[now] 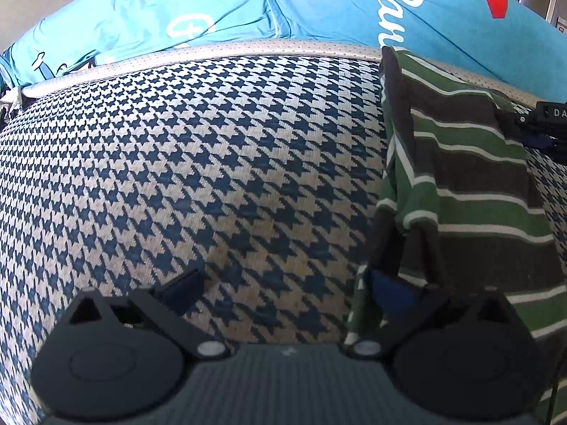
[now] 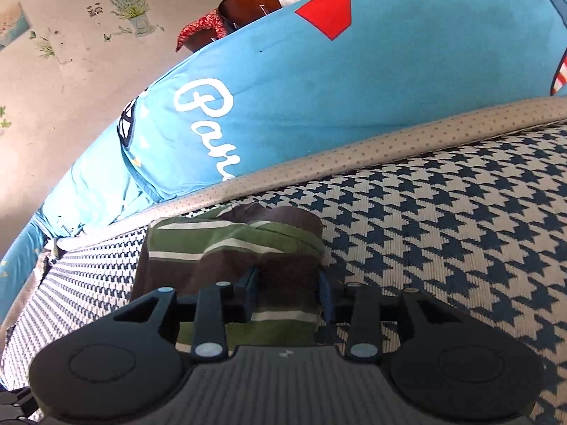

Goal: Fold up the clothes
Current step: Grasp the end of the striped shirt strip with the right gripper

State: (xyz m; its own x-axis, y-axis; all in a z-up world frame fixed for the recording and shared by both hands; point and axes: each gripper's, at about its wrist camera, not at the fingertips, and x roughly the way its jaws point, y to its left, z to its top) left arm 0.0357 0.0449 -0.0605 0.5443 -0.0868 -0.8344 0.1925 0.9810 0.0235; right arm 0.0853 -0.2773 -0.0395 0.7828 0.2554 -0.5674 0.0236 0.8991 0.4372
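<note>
A folded garment with green, brown and white stripes (image 1: 460, 177) lies on a blue-and-white houndstooth mat (image 1: 212, 159). In the left wrist view my left gripper (image 1: 285, 294) stands wide open over bare mat. Its right finger sits at the garment's near left edge, where fabric drapes against it. At the garment's far right edge one of the right gripper's fingers (image 1: 537, 140) shows. In the right wrist view my right gripper (image 2: 287, 292) has its jaws apart. The garment's (image 2: 248, 244) near end lies between them, resting on the mat (image 2: 443, 230).
A large light-blue cushion with white lettering and a red patch (image 2: 319, 99) lies along the mat's far side behind a grey dotted edge band (image 2: 389, 141). Beyond it are a wall with plant stickers (image 2: 131, 10) and a brown chair (image 2: 248, 0).
</note>
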